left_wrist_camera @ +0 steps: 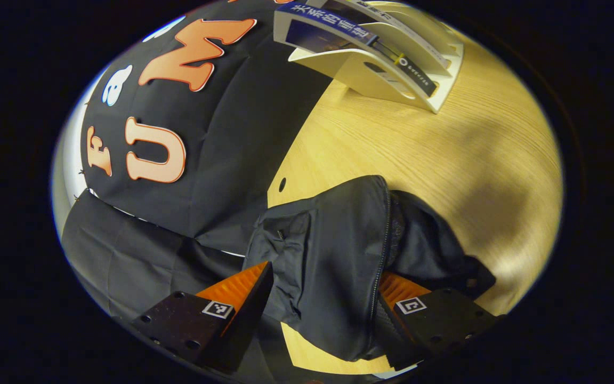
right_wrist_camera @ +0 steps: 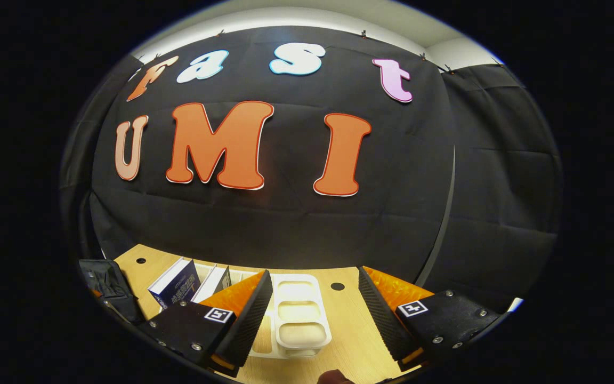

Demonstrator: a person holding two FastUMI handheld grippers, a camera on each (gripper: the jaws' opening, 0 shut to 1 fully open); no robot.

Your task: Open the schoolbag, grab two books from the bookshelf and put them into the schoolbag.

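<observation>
Left gripper (left_wrist_camera: pixel 320 298): jaws spread wide; the dark fabric of the schoolbag (left_wrist_camera: pixel 339 256) sits in the gap between them. The right-hand finger lies against the cloth by the zipper; whether the left-hand finger presses the bag I cannot tell, so a firm grasp is not confirmed.
Right gripper (right_wrist_camera: pixel 315 309): released, jaws wide apart, nothing between them; it hangs above the bookshelf.
Schoolbag: black, slumped on the table (left_wrist_camera: pixel 445 176) at the booth-wall side, with its zipper line (left_wrist_camera: pixel 384 234) running down the fabric. In the right gripper view it shows as a dark heap (right_wrist_camera: pixel 107 288) at the far left edge of the table.
Books: in the left gripper view, a dark-blue-spined book (left_wrist_camera: pixel 333 24) stands tilted in the bookshelf. In the right gripper view, two books (right_wrist_camera: pixel 176 282) lean in the shelf's left slots, just left of the right gripper's left-hand finger.
Bookshelf: white slotted rack (left_wrist_camera: pixel 392 80), well apart from the bag, at the top of the left gripper view; in the right gripper view (right_wrist_camera: pixel 299 320) its bare compartments show between the fingers.
Surface: pale wood-grain table with small round holes (left_wrist_camera: pixel 282 184) near the wall edge; soft shadows fall across it.
Room: black cloth wall (right_wrist_camera: pixel 296 224) behind the table, a pale ceiling strip (right_wrist_camera: pixel 307 18) above it.
</observation>
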